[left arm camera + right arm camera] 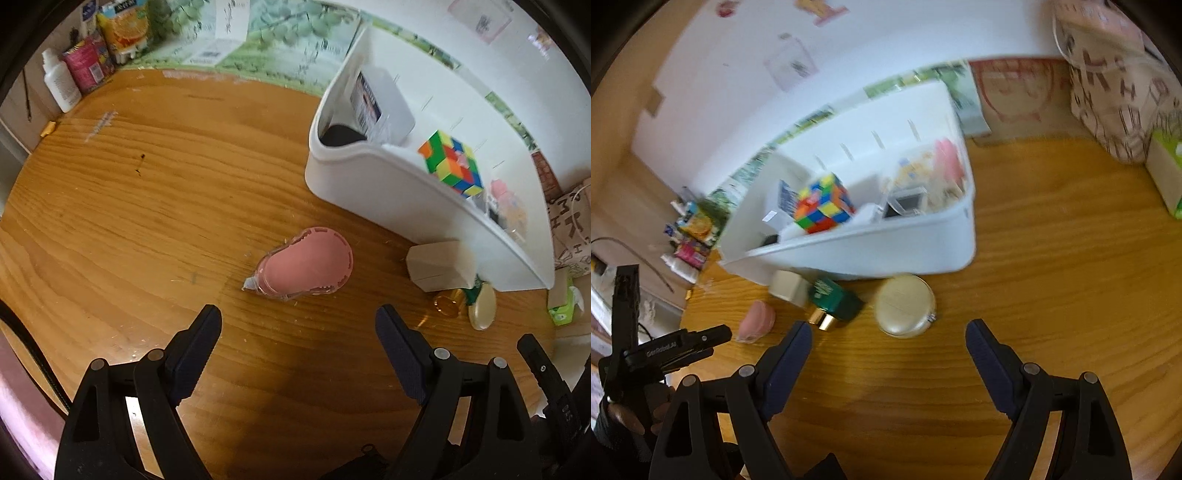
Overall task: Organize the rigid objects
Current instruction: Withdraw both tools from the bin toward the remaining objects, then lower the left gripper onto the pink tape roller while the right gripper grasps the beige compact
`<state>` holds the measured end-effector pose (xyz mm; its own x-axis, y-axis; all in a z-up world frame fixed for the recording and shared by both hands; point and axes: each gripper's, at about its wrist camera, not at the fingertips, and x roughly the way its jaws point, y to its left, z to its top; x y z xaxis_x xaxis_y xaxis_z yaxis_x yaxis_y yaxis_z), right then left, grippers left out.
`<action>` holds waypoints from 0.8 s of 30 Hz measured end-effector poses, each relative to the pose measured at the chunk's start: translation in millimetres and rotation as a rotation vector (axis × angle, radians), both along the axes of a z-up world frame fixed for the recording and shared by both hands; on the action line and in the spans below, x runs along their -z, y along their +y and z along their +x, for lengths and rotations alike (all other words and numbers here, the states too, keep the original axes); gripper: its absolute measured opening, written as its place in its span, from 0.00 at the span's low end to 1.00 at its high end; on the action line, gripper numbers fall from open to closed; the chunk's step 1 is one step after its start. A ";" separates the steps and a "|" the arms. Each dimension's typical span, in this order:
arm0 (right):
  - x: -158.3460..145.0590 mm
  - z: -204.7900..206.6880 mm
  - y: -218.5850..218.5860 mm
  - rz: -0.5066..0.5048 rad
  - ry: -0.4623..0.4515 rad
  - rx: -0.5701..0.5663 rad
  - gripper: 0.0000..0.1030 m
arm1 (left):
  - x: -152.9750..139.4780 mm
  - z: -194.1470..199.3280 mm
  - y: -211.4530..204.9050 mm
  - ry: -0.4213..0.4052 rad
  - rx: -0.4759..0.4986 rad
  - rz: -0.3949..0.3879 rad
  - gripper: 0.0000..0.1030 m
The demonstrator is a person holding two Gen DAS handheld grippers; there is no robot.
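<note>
A pink correction-tape dispenser (306, 261) lies flat on the wooden table, just ahead of my left gripper (298, 317), which is open with nothing between its fingers. A round cream compact (905, 305) rests on the table just ahead of my right gripper (888, 334), also open and empty. Beside the compact lies a green bottle with a gold cap (834, 301), then a beige block (787, 285) and the pink dispenser (756, 320). Behind them stands a white bin (373, 184) holding a colourful puzzle cube (452, 162), a clear box and other items.
Cartons and a white bottle (61, 83) stand at the table's far left corner. A patterned bag (1115, 81) and a green tissue pack (1167, 173) sit at the right. The left gripper's body (665, 350) shows at the lower left of the right wrist view.
</note>
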<state>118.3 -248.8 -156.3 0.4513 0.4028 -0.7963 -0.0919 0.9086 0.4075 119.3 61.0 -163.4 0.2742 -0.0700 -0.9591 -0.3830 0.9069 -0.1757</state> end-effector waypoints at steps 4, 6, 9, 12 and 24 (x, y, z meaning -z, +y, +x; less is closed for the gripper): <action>16.3 8.4 0.4 -0.005 0.081 0.013 0.83 | 12.8 8.0 -3.0 0.050 0.014 0.010 0.85; 21.8 11.5 1.9 -0.014 0.106 0.013 0.83 | 17.8 12.0 -4.1 0.070 0.021 0.018 0.85; 26.8 15.5 5.5 -0.037 0.130 0.009 0.83 | 22.4 17.8 -5.5 0.088 0.031 0.028 0.85; 31.6 19.0 11.0 -0.065 0.147 -0.001 0.83 | 27.0 22.6 -8.0 0.100 0.043 0.039 0.85; 41.9 27.5 20.9 -0.169 0.189 -0.022 0.83 | 45.4 39.5 -15.7 0.131 0.079 0.084 0.85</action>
<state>145.8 -227.8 -198.2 0.2807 0.2654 -0.9224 -0.0494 0.9637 0.2622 158.8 45.3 -208.8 0.1434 -0.0039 -0.9897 -0.3248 0.9444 -0.0508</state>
